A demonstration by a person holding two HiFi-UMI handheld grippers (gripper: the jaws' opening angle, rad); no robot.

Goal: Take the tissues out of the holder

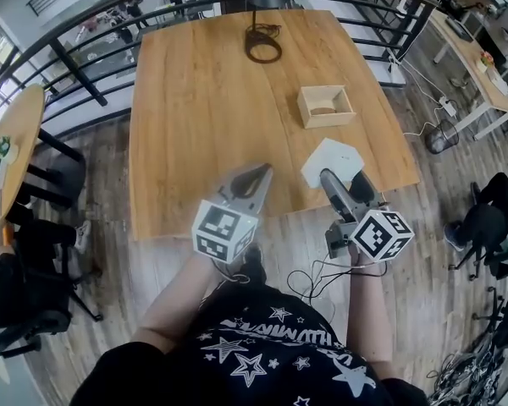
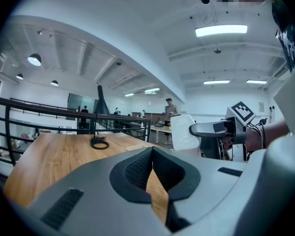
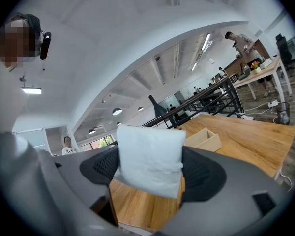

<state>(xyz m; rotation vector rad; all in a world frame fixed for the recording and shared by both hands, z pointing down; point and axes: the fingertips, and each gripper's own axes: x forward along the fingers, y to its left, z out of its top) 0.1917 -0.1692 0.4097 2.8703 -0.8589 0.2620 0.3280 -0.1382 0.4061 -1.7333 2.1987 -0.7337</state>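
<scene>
Head view: the open-topped wooden holder (image 1: 326,106) stands on the wooden desk (image 1: 195,117). Nearer the person than the holder, and clear of it, the right tool (image 1: 343,180) clamps a white tissue pack (image 1: 332,161) above the desk's near edge. The left tool (image 1: 261,174) is to the left of the holder, nearer the person, level with the right tool, and carries nothing. Beyond the holder, at the desk's far side, stands a dark lamp (image 1: 262,45) with a ring-shaped base.

Left gripper view: the left tool's (image 2: 152,152) jaws meet at their tips with nothing between them. The tissue pack (image 2: 183,132) shows at the right in the other tool, raised off the desk.

Right gripper view: the right tool's (image 3: 150,166) jaws press on both sides of the tissue pack (image 3: 150,159), which stands upright between them. The holder (image 3: 202,139) sits on the desk beyond the pack, to its right and apart from it.
</scene>
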